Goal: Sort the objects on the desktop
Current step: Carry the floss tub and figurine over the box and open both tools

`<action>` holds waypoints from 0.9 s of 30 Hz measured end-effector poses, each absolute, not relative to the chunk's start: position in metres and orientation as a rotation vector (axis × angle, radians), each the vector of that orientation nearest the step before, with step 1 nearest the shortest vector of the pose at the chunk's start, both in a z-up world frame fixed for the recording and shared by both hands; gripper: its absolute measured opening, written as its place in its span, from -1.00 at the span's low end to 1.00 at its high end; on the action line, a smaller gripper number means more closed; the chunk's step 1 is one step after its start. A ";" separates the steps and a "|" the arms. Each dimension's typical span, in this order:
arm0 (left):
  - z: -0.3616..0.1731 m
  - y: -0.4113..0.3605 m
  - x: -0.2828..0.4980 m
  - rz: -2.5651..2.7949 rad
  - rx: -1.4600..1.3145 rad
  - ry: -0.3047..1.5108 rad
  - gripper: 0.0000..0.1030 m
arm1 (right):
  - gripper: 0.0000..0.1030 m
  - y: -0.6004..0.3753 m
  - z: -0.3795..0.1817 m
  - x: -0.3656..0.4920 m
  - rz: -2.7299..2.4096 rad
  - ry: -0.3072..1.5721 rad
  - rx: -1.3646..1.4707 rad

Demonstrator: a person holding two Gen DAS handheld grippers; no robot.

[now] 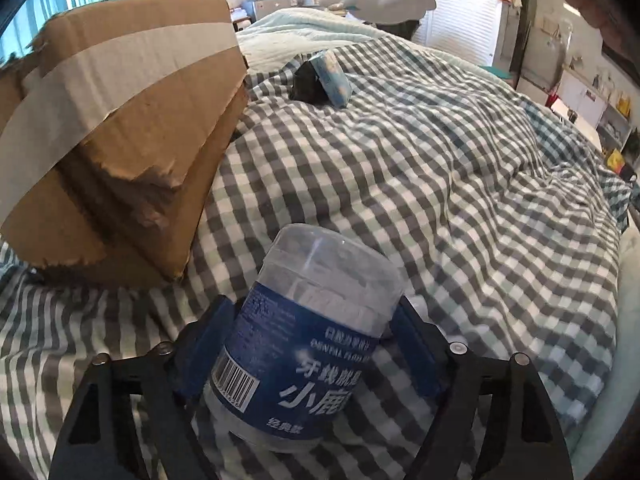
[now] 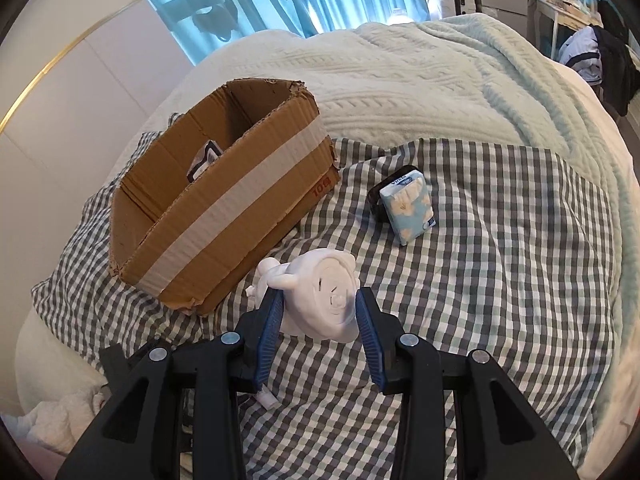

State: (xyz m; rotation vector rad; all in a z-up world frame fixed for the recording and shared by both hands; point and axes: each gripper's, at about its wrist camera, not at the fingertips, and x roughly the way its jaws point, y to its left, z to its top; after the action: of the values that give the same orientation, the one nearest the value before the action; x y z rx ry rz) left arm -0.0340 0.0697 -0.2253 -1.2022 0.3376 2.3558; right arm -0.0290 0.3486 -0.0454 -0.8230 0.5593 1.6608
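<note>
Straddling floss jar (image 1: 304, 336) at lower centre of left view, left gripper (image 1: 316, 340) stood wide, pads apparently clear of jar, which lay tilted on checked cover (image 1: 460, 200). Right gripper (image 2: 318, 308) was closed on white figurine (image 2: 320, 292), held just beside cardboard box (image 2: 224, 208). Tissue pack (image 2: 408, 208) lay upper right of centre. Risk: round jar could roll on soft cover if nudged; figurine's uneven shape could slip or twist between pads.

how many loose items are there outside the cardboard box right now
4. A floss jar between the left gripper's fingers; a white figurine held in the right gripper; a tissue pack leaning on a black object on the checked cloth. Others may be hidden.
</note>
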 end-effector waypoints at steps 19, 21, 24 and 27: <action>-0.067 0.014 -0.066 2.507 -1.017 -0.171 0.34 | -0.28 0.340 0.002 -0.082 1.812 0.476 -0.756; -0.053 -0.004 -0.082 2.529 -1.035 -0.225 0.27 | -0.28 0.342 0.014 -0.099 1.837 0.423 -0.757; -0.043 -0.030 -0.105 2.555 -1.044 -0.327 0.27 | -0.28 0.351 0.025 -0.125 1.878 0.371 -0.758; -0.035 -0.044 -0.119 2.601 -1.037 -0.311 0.26 | -0.28 0.366 0.031 -0.146 1.903 0.326 -0.760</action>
State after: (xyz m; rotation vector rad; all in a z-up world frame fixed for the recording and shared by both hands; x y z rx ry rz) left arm -0.1191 -0.0436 -0.0351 -1.0374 -0.3108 2.6008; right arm -0.1463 0.3657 0.0307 -0.7603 0.3263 1.9034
